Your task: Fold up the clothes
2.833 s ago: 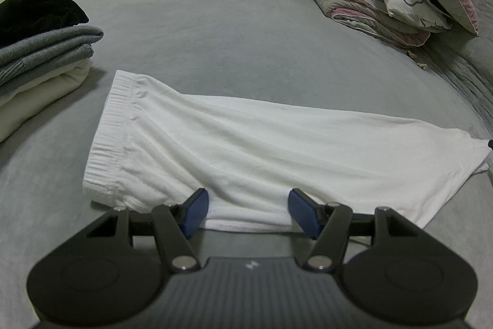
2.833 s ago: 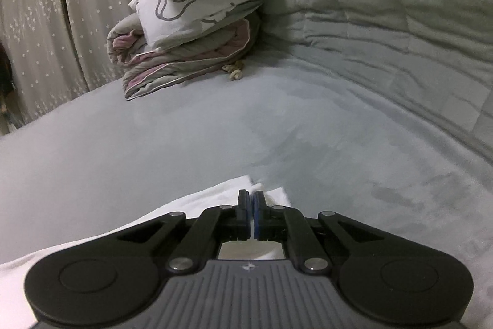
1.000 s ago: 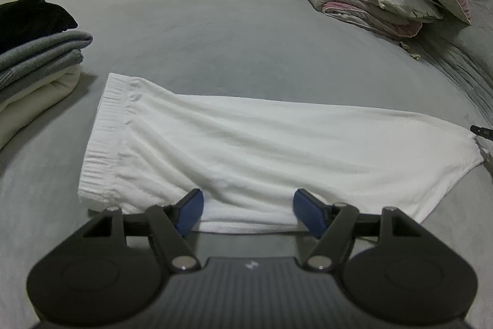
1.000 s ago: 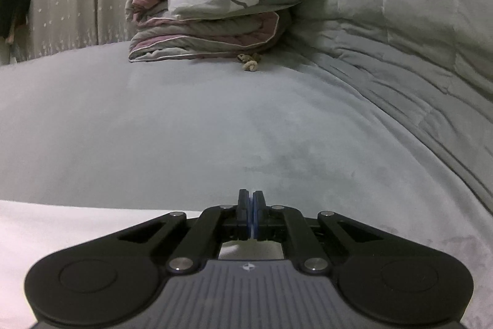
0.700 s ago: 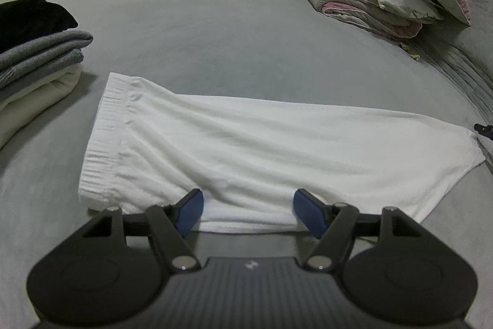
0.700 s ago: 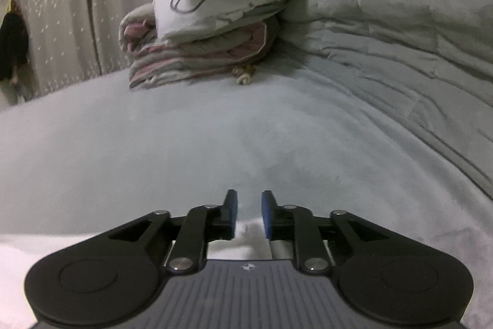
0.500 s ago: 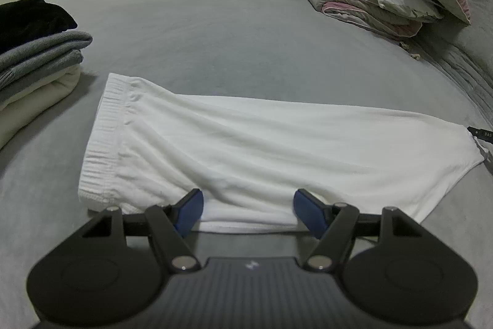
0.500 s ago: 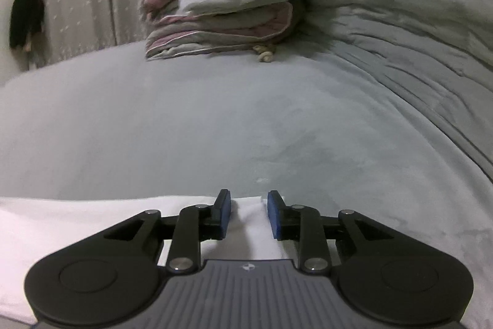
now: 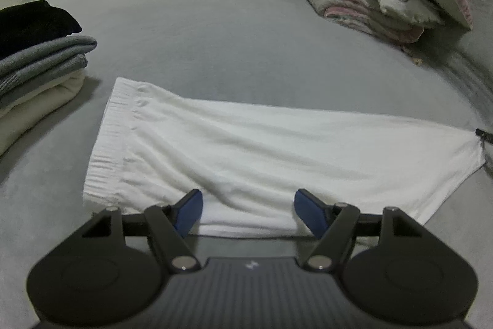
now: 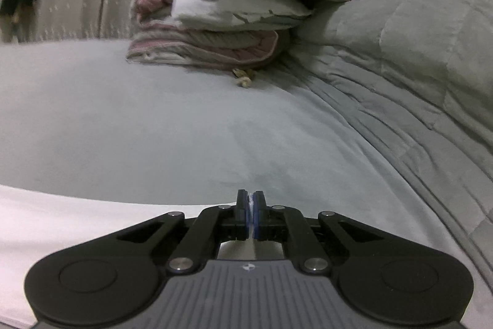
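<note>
right tool [image 10: 250, 207] pinching white trousers [image 9: 262, 156]

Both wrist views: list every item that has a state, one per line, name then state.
White knit trousers: flat on the grey bed, folded lengthwise, hem end pinched.
Left gripper: open, fingers astride the trousers' near edge.
Right gripper: just closed, shut on the trousers' hem.
Stack of black, grey and cream clothes: folded.
Pink-and-grey quilt bundle: folded, pillows on top.

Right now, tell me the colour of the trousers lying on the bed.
White trousers; the left wrist view shows it best.
</note>
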Demonstrator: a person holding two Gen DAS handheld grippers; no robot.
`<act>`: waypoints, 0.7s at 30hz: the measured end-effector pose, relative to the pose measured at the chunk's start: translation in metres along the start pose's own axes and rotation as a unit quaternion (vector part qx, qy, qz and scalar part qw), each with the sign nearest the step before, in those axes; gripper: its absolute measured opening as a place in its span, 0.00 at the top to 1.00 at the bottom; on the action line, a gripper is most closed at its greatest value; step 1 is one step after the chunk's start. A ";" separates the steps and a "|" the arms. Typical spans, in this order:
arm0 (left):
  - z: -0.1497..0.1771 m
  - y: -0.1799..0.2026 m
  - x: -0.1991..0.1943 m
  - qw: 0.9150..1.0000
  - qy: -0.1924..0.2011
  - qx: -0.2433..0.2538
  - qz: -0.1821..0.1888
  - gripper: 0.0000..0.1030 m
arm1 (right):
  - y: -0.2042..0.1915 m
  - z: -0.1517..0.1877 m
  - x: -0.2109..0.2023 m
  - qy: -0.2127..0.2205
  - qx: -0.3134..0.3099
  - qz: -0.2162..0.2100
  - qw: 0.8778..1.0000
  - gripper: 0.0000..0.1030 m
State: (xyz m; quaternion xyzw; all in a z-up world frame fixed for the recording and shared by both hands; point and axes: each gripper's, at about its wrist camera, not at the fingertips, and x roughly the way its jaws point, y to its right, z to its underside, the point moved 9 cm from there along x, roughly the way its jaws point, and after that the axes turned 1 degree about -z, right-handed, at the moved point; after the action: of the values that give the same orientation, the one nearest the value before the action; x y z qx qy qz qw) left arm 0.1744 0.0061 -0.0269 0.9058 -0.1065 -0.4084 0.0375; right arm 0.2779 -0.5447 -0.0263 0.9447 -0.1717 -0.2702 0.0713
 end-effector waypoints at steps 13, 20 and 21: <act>-0.002 -0.014 0.002 0.999 -0.006 0.018 -0.041 0.34 | -0.004 0.015 0.018 -0.053 -0.045 0.073 0.995 0.95; -0.004 -0.035 -0.008 0.999 -0.017 -0.022 -0.034 0.34 | -0.006 -0.012 -0.020 -0.017 -0.062 0.107 0.992 0.61; -0.004 -0.039 -0.010 0.999 -0.019 -0.034 -0.030 0.34 | -0.010 -0.020 -0.033 -0.006 -0.072 0.103 0.992 0.59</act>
State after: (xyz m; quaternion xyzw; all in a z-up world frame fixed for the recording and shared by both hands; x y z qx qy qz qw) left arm 0.1777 0.0461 -0.0227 0.8989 -0.0659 -0.4296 0.0545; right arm 0.2650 -0.5225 0.0041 0.9128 -0.2482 -0.2789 0.1655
